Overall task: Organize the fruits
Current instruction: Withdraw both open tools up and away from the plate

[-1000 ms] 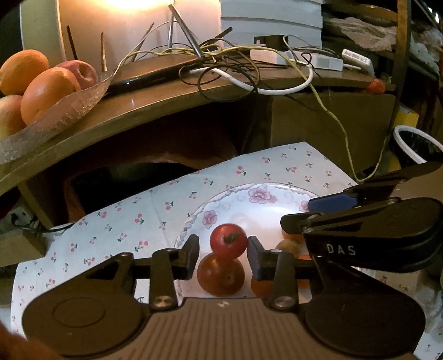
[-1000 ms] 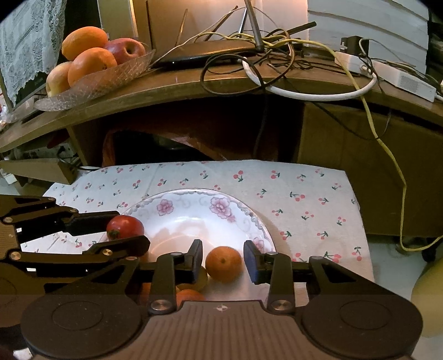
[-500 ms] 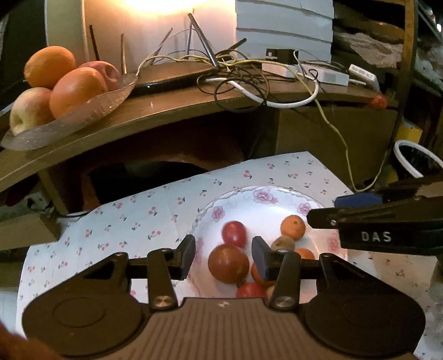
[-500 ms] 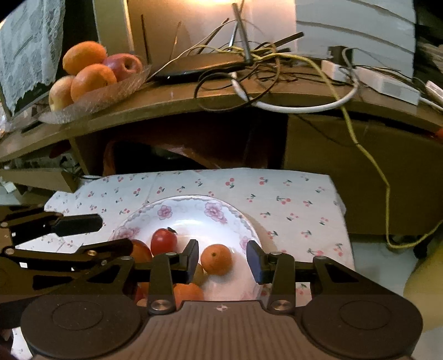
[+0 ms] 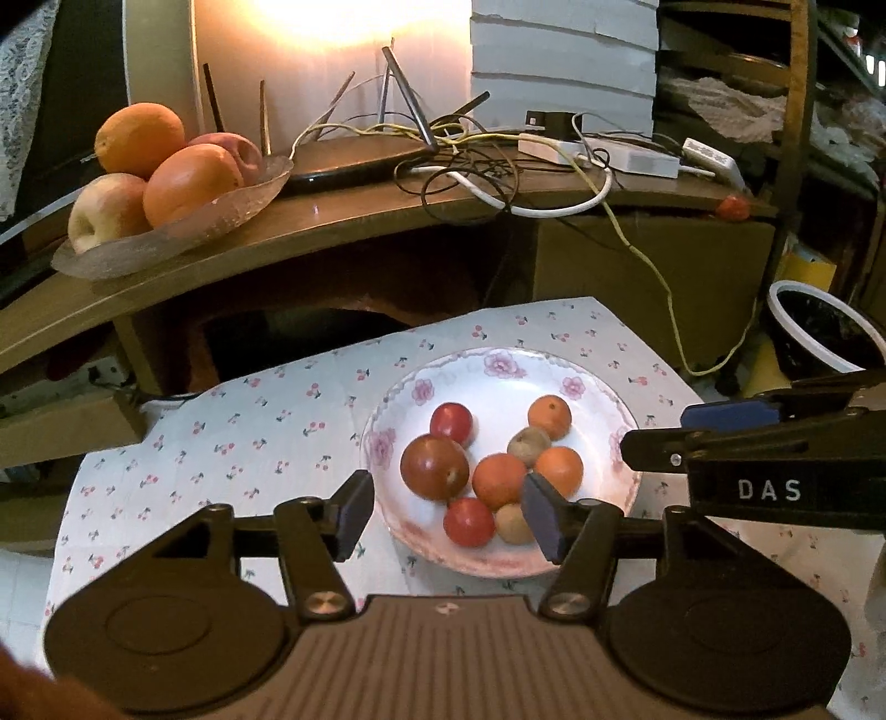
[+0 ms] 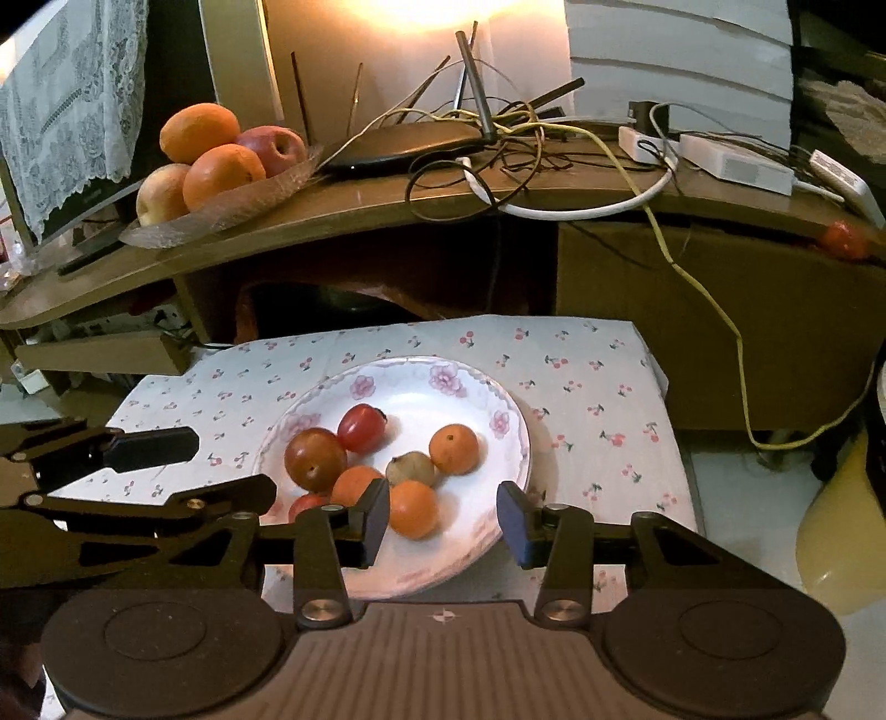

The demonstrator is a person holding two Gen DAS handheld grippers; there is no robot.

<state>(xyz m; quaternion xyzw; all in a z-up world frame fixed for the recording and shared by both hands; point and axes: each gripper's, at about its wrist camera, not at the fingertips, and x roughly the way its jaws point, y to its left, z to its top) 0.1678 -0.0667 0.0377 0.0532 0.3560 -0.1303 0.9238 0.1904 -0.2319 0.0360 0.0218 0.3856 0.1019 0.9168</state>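
- Bright warm glare on the wall [image 5: 332, 22] at upper centre; the rest of the room is dim.
- Curved wooden desk [image 5: 354, 221] spans the upper half, dark recess beneath it.
- Tangle of cables [image 6: 498, 160] at upper centre of the desktop; white adapter boxes [image 6: 736, 160] toward upper right.
- Lace curtain [image 6: 66, 105] hangs at upper left.
- Grey stacked panels [image 5: 559, 61] stand behind the desk, upper right.
- Cluttered shelving [image 5: 775, 99] at far right.
- Cherry-print cloth [image 6: 581, 387] covers the low surface at centre.
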